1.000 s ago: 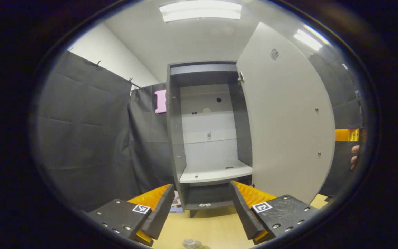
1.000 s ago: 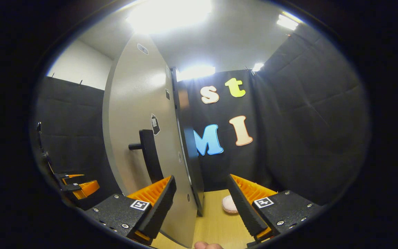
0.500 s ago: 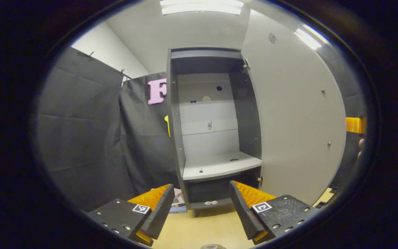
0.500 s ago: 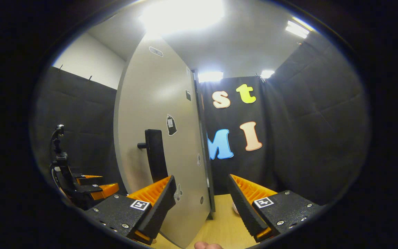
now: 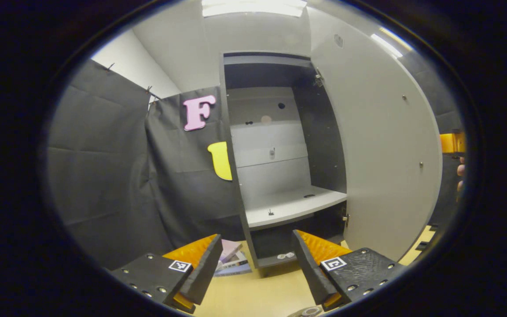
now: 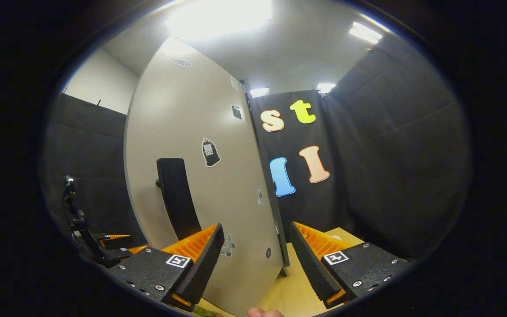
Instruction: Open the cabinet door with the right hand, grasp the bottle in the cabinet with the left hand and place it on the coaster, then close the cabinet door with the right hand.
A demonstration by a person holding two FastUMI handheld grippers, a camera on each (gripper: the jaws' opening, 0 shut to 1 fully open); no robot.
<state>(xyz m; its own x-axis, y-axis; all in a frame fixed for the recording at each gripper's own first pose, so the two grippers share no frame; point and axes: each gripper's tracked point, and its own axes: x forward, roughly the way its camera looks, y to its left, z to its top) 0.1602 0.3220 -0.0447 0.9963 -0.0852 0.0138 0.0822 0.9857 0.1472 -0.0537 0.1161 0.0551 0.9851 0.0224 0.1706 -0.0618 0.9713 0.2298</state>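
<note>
While the cabinet [image 5: 271, 176] stands open and its shelf [image 5: 293, 207] looks bare, the big job left is probably to shut the door [image 5: 381, 145]. The door is swung wide and stands tall. Its inside face looks toward the left gripper [image 5: 255, 235].

The right gripper [image 6: 255, 229] is on the other side of the door, close to the outside face, so it is the nearer one for the push. Its fingers are wide apart and hold nothing. A long, upright handle [image 6: 175, 193] sits on that face, a bit left of the gripper and higher up.

The left gripper is wide apart and empty too. It is in front of the door's inside face, so it may be in the way of the swing.

A small round top [image 5: 308, 311], maybe the bottle, peeks in low down, near the door's foot.
</note>
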